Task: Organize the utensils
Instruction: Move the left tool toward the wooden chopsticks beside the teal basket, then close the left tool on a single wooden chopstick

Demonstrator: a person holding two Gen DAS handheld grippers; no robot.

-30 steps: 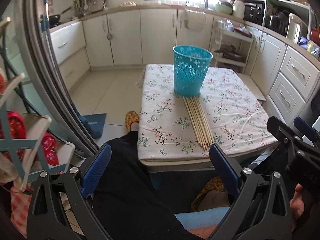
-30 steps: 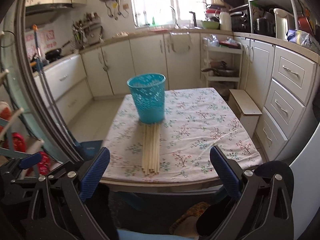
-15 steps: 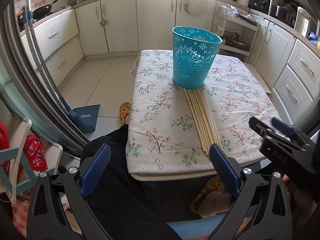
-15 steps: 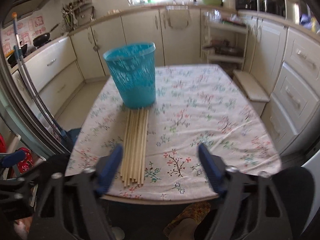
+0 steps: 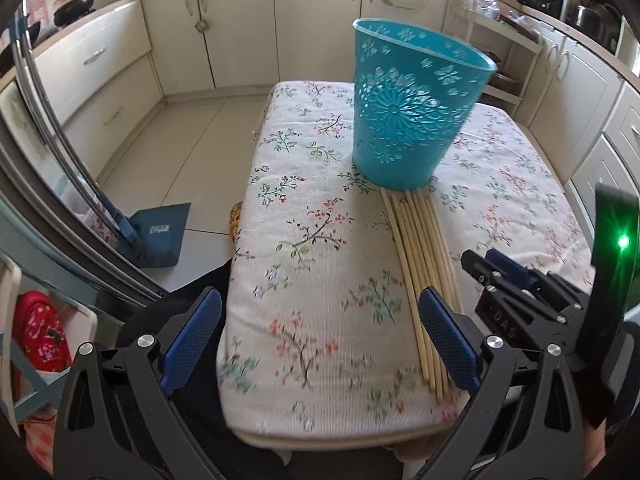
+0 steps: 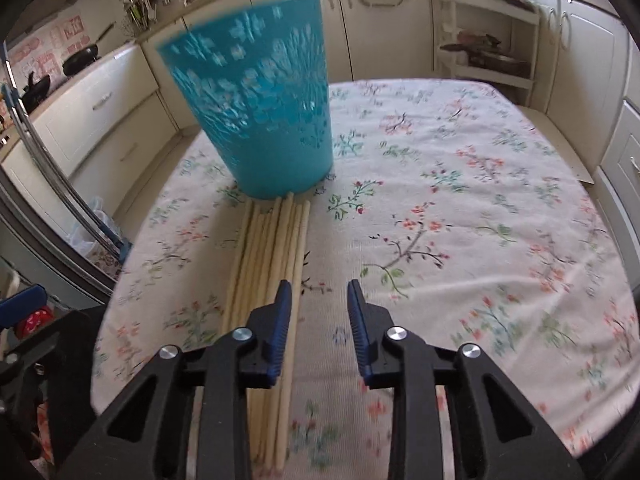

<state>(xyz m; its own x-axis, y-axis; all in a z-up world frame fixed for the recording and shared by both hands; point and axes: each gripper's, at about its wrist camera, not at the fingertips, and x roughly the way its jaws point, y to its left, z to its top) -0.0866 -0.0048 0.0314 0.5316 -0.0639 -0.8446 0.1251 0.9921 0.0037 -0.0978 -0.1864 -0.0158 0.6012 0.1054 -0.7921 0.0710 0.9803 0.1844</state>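
A bundle of long wooden sticks [image 5: 420,272] lies on the floral tablecloth, far ends touching a teal plastic basket [image 5: 412,108]. The sticks [image 6: 272,264] and the basket [image 6: 260,112] also show in the right wrist view. My left gripper [image 5: 316,336] is wide open and empty above the table's near edge, left of the sticks. My right gripper [image 6: 316,324] is partly open and empty, low over the cloth, its left finger over the sticks' right side. It also shows in the left wrist view [image 5: 504,280].
The table [image 5: 304,184] has a floral cloth and a near edge at the bottom. White kitchen cabinets [image 5: 240,32] surround it. A blue dustpan [image 5: 156,236] stands on the floor at left. A shelf unit [image 6: 488,52] stands behind right.
Both grippers have moved forward and down over the table. My right gripper's jaws have narrowed from wide open to a small gap and now sit by the sticks.
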